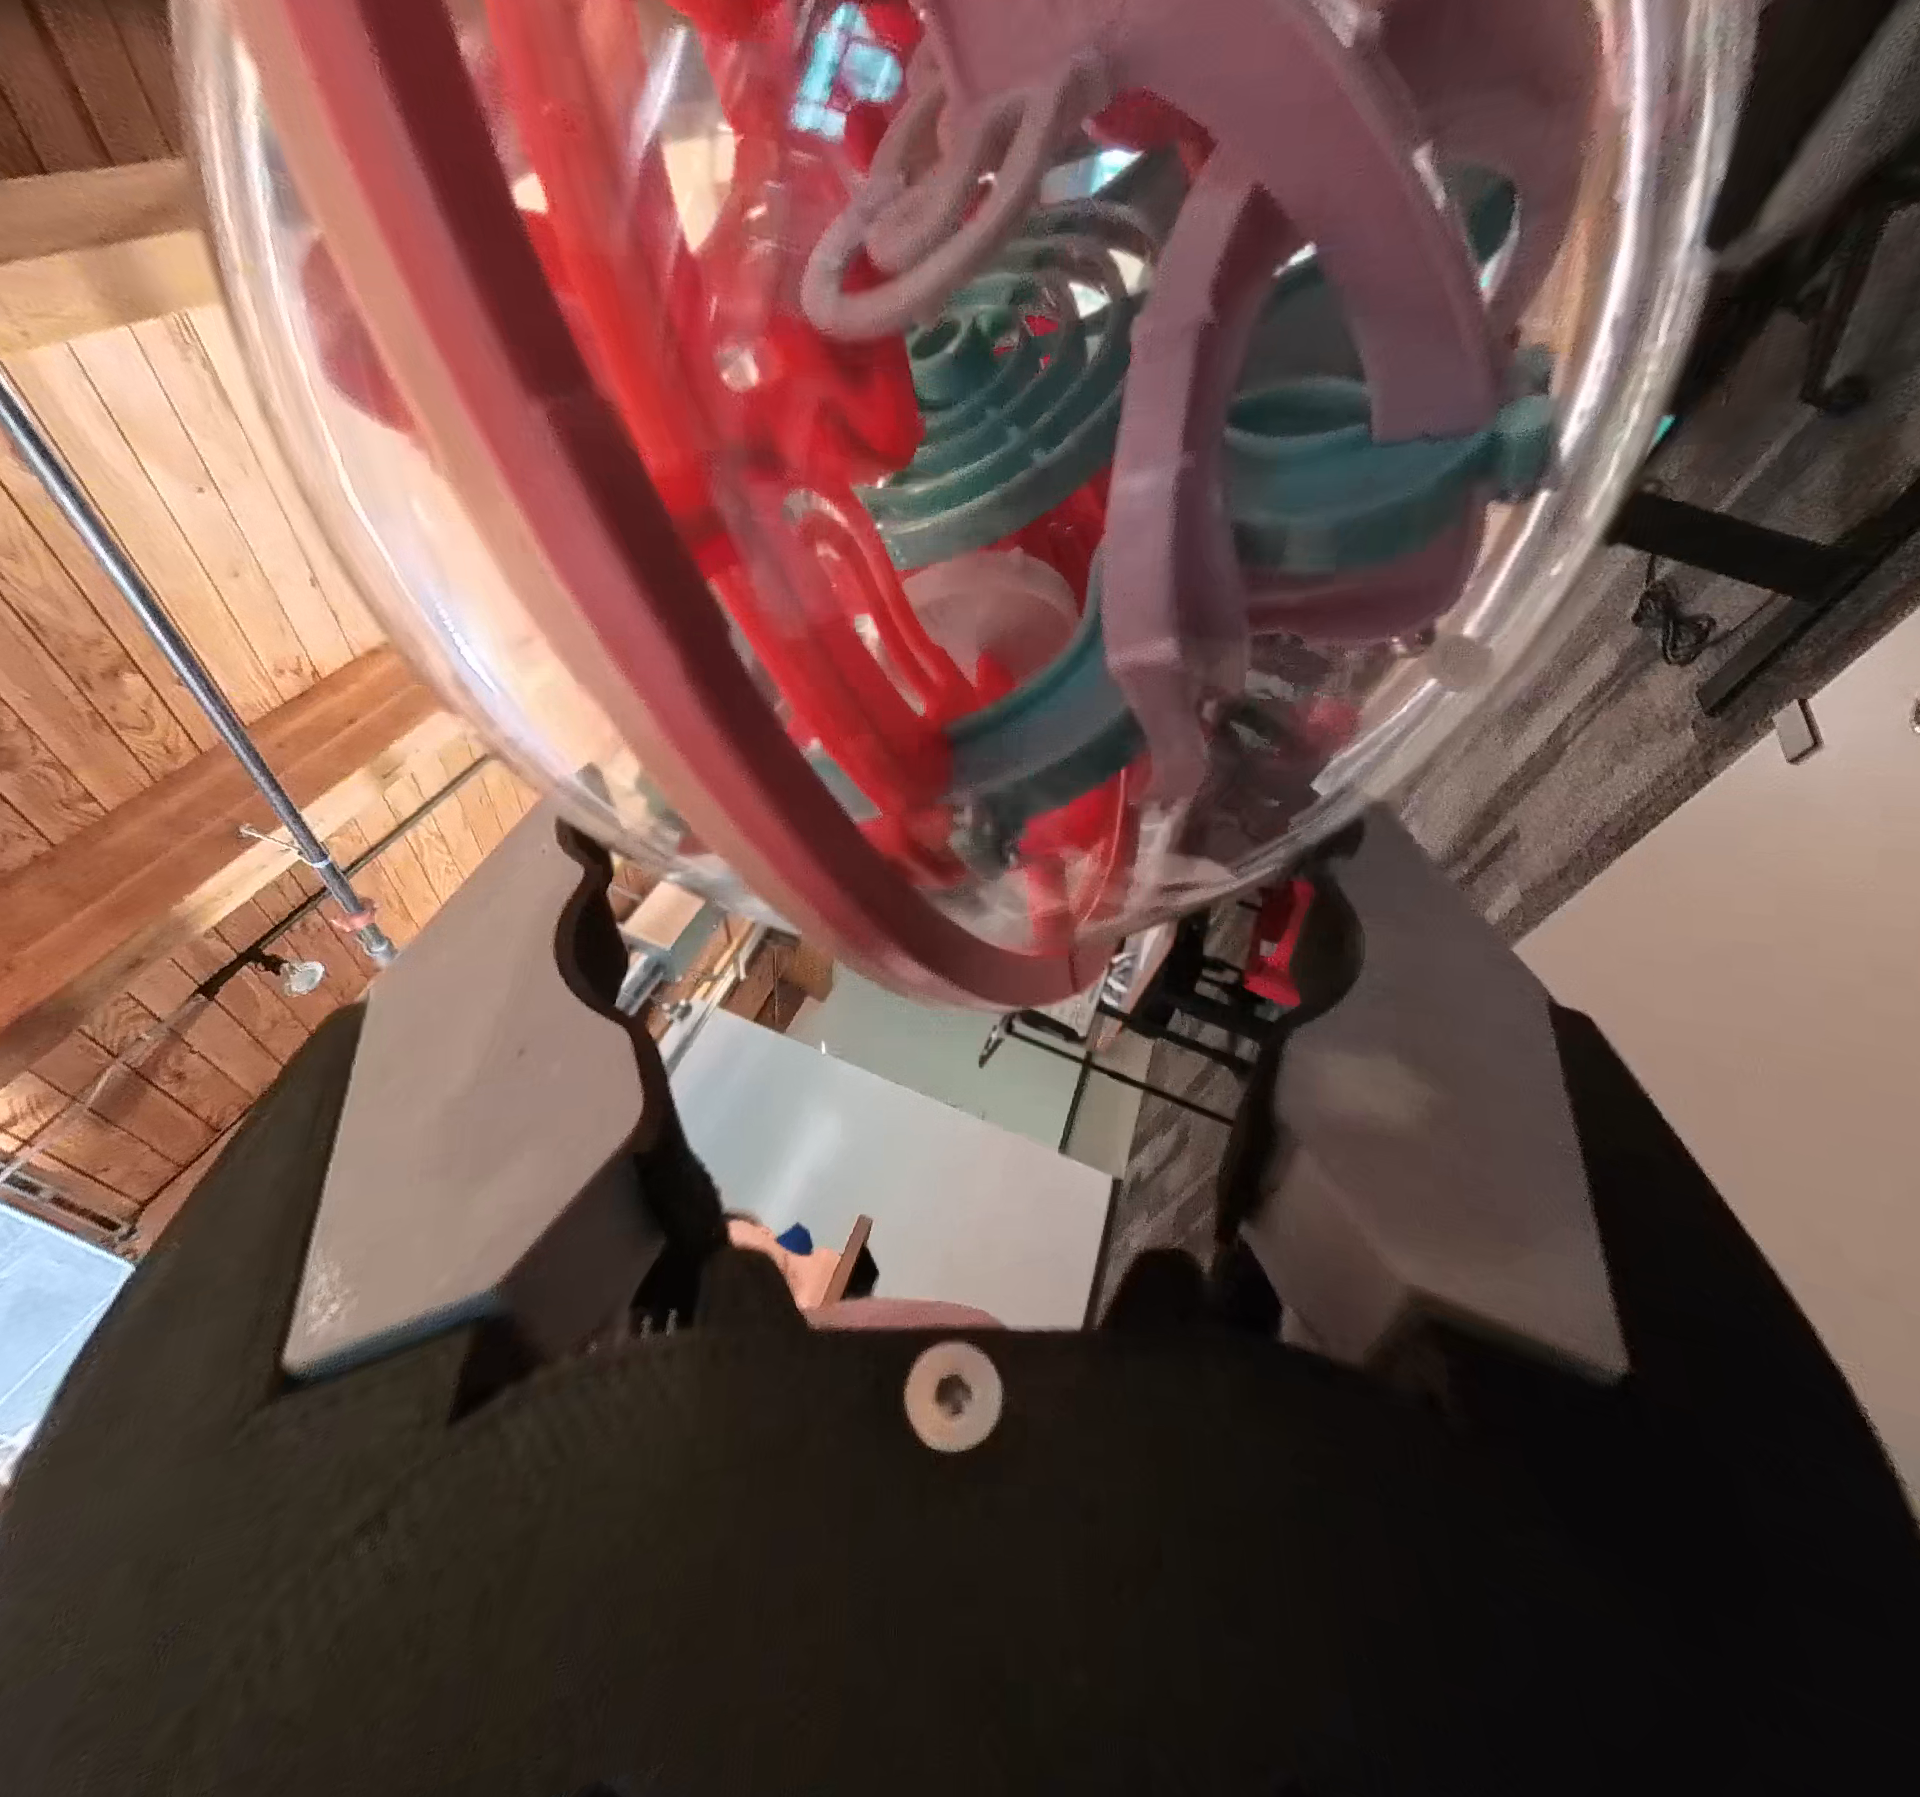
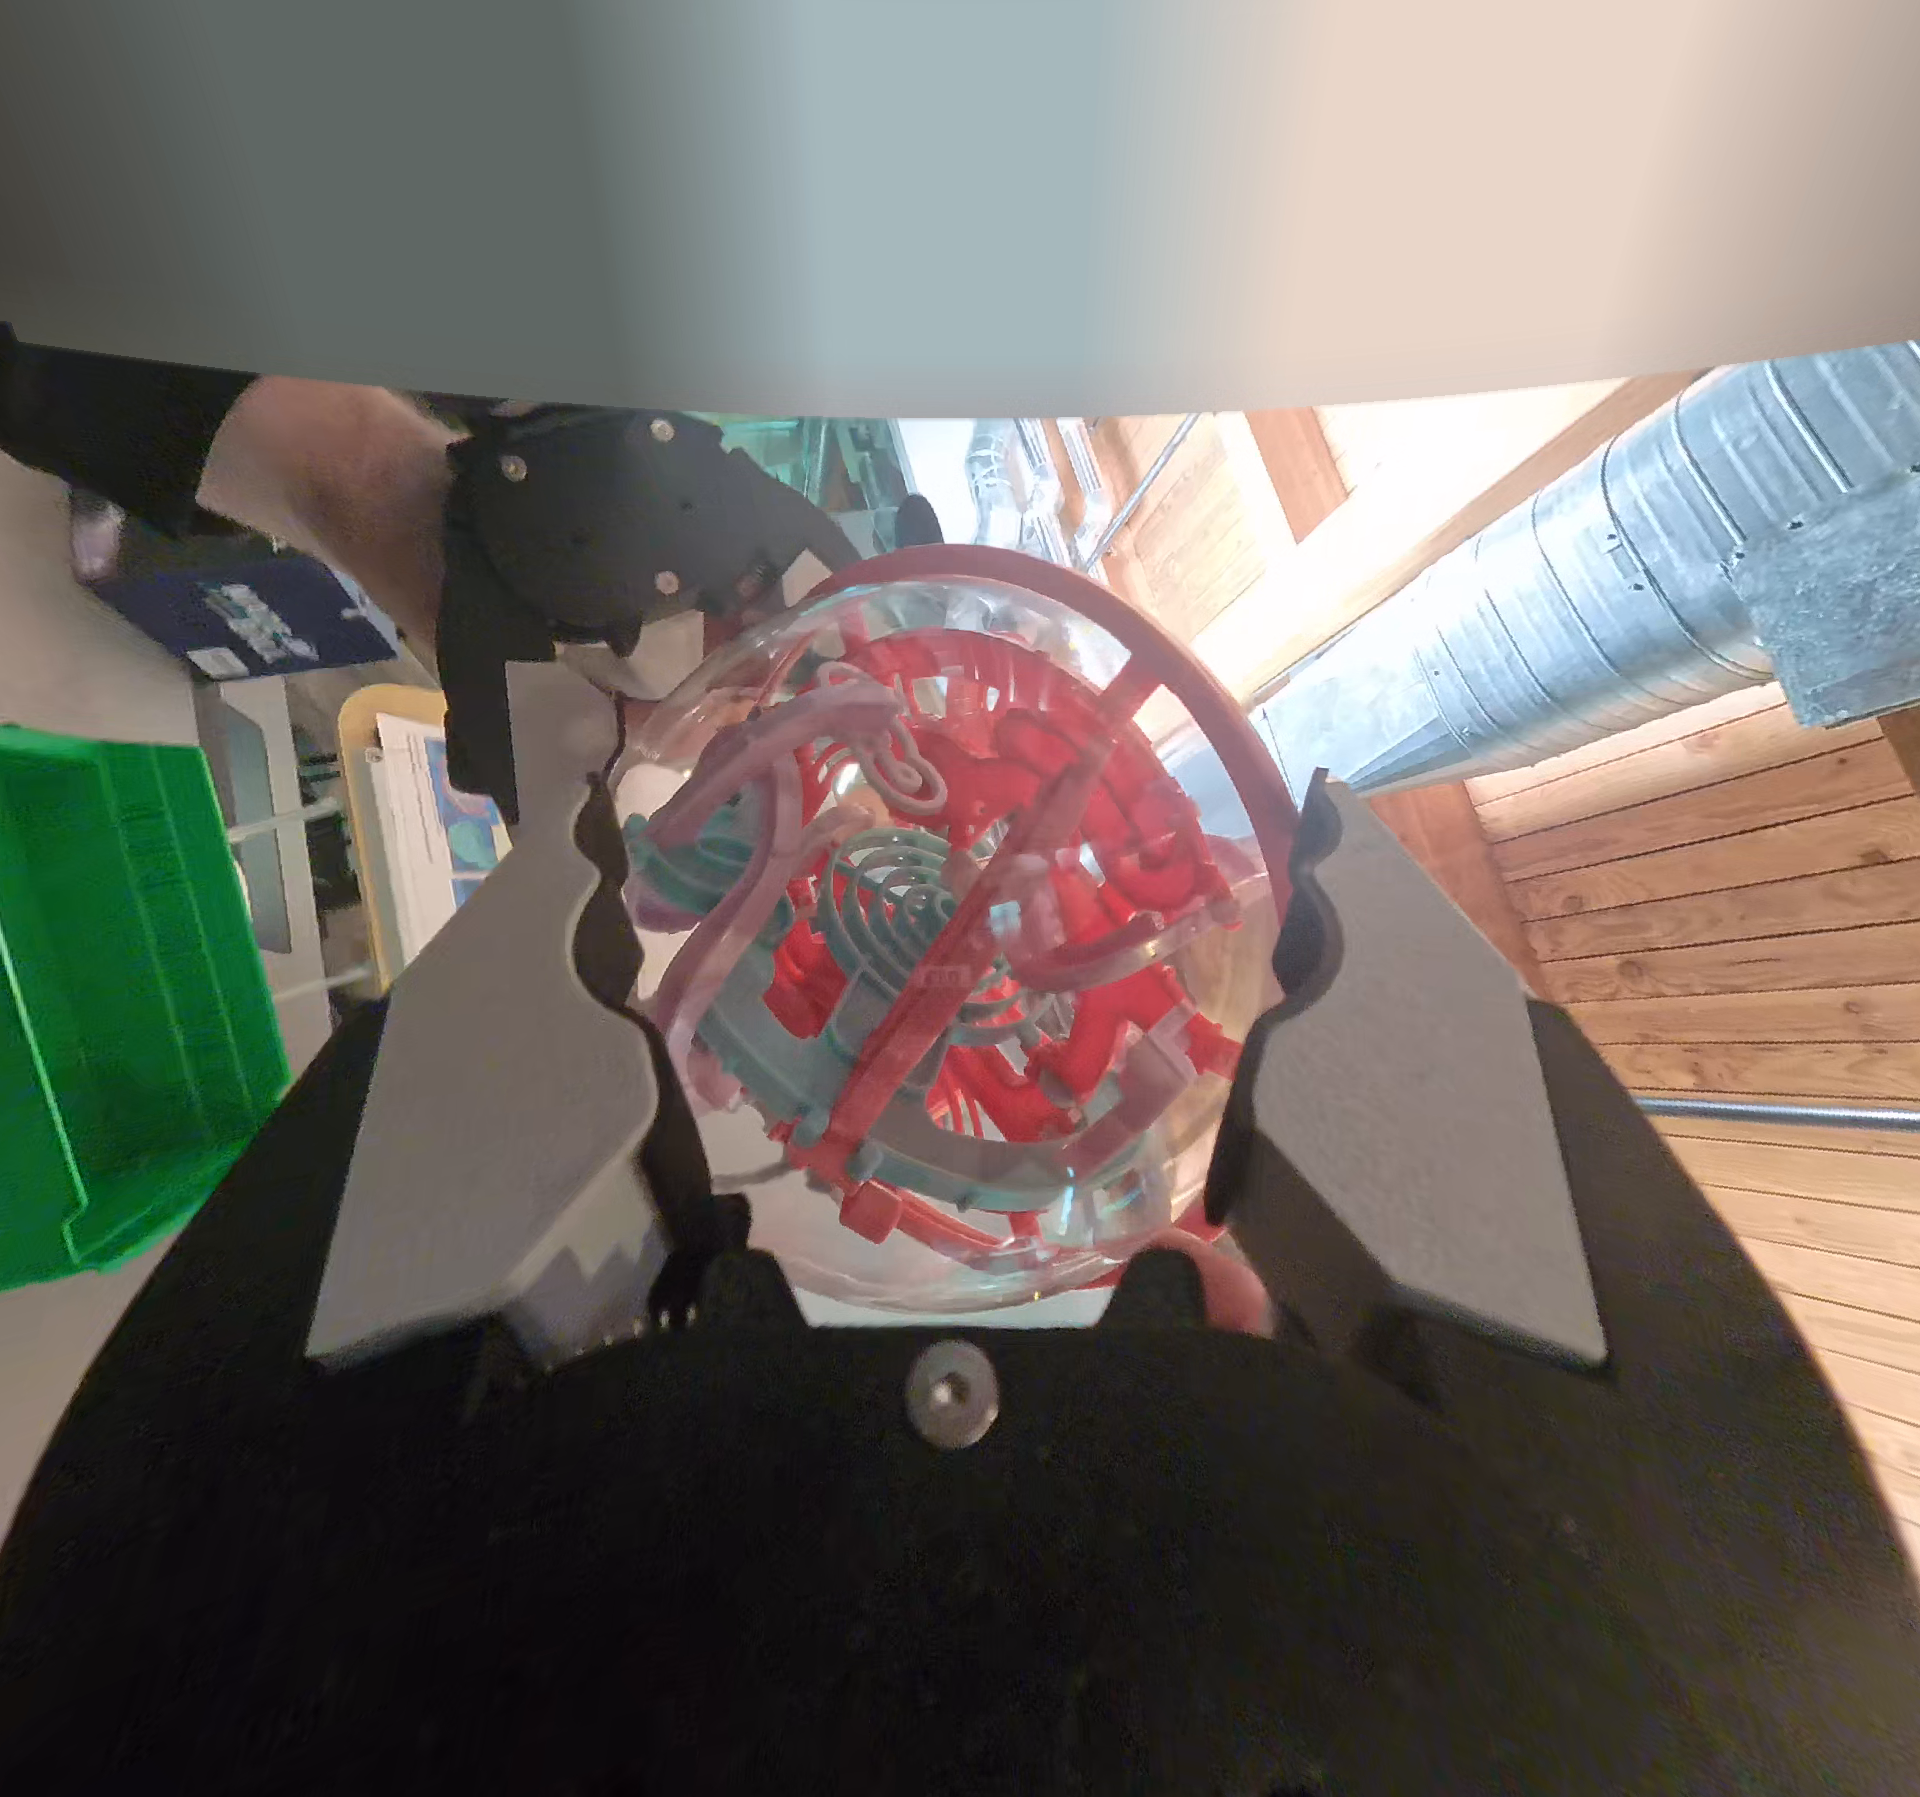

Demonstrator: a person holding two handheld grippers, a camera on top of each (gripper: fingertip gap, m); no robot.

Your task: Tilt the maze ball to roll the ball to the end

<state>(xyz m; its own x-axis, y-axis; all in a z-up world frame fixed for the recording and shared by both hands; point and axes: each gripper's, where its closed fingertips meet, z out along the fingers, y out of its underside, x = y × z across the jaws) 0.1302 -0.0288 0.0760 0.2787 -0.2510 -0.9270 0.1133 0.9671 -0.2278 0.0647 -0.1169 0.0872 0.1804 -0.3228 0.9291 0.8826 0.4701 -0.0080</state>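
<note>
The maze ball [image 2: 935, 916] is a clear sphere with red, teal and lilac tracks inside and a dark red band around it. It is held up in the air. My right gripper [image 2: 951, 791] is shut on it, with one pad pressed on each side. In the left wrist view the maze ball [image 1: 935, 397] fills the upper frame, and my left gripper [image 1: 961, 843] presses both fingertips against its lower curve. The left gripper's black body [image 2: 603, 521], in a person's hand [image 2: 312, 469], meets the sphere's upper left. I cannot pick out the small ball inside.
A green bin [image 2: 125, 999] is at the left. A metal duct [image 2: 1558, 604] and wooden planks [image 2: 1714, 916] are at the right. A metal pole [image 1: 187, 656] crosses the wooden planks on the left. A grey carpeted floor [image 1: 1621, 708] shows at the right. My right fingertips sit around 11 cm from my left ones.
</note>
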